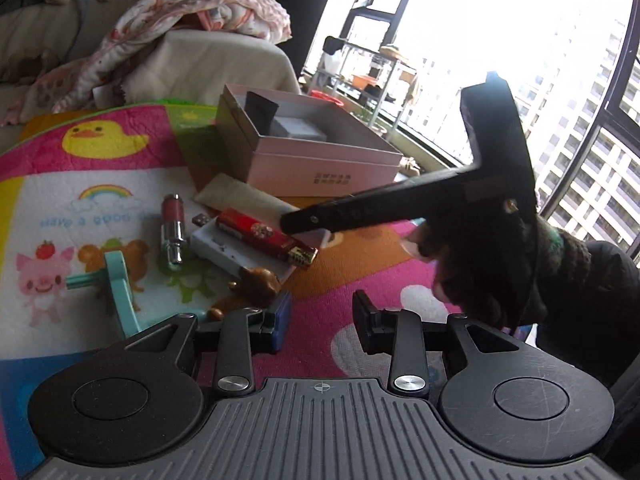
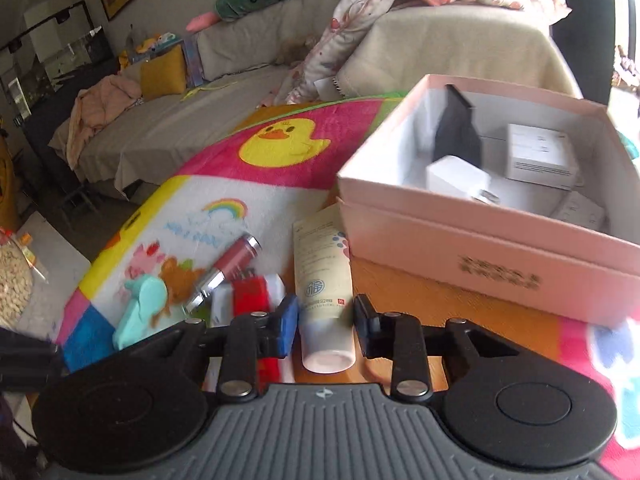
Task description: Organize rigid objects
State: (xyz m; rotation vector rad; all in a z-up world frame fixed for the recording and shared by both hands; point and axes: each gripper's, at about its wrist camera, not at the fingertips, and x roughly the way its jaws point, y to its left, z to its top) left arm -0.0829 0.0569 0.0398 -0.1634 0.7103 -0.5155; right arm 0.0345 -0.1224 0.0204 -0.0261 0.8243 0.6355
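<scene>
Pink box [image 2: 492,240] sits open on the cartoon play mat [image 2: 276,184], holding small white boxes [image 2: 538,156] (plus one black item). Cream tube [image 2: 324,280] lies just beside the box, cap toward the camera, between the right gripper [image 2: 326,320] pads, which appear to touch its sides. Left gripper [image 1: 320,320] stands partly open, empty, near the red lighter [image 1: 266,236].

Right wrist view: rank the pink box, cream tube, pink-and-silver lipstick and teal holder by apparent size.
1. pink box
2. cream tube, though it lies nearest the camera
3-4. teal holder and lipstick: too alike to rank, and the holder is partly hidden.
</scene>
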